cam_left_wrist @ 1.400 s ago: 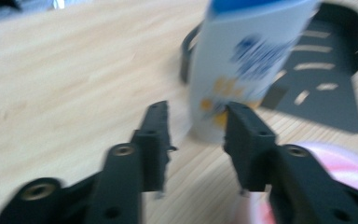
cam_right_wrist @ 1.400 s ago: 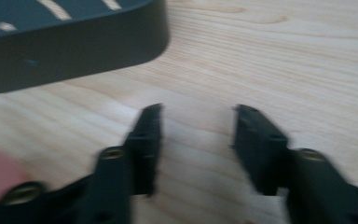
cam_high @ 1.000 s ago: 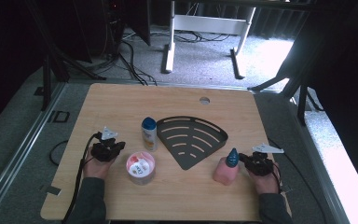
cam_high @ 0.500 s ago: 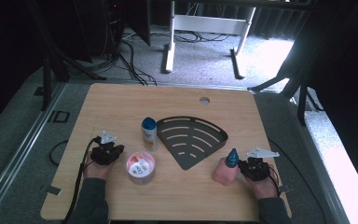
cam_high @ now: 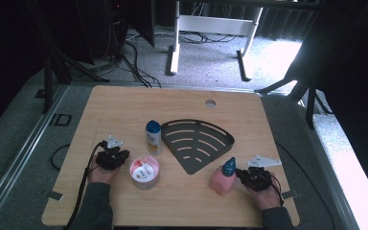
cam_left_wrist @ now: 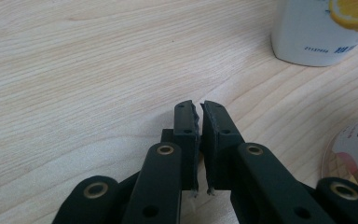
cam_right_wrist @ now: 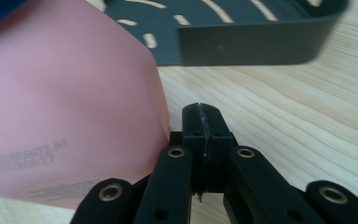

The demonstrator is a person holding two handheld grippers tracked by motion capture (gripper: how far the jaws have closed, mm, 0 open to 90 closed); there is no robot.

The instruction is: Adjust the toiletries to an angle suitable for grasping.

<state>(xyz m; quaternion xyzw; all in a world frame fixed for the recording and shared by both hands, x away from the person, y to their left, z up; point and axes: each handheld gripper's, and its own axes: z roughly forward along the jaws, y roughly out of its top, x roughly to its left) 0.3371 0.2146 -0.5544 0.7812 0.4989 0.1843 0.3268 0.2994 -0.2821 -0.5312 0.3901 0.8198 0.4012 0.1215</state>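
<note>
Pink bottle (cam_high: 222,179) with dark blue pointed cap, translucent body, small print low on its side; upright near counter (cam_high: 124,103) front edge, toward right corner. Right gripper (cam_high: 249,176) just beside it, jaws clenched, empty. Left gripper (cam_left_wrist: 199,122) jaws just parting slightly, nothing between.

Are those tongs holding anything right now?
Nothing is held. The right tongs are shut beside the pink bottle; the left tongs have just been opening, empty.
</note>
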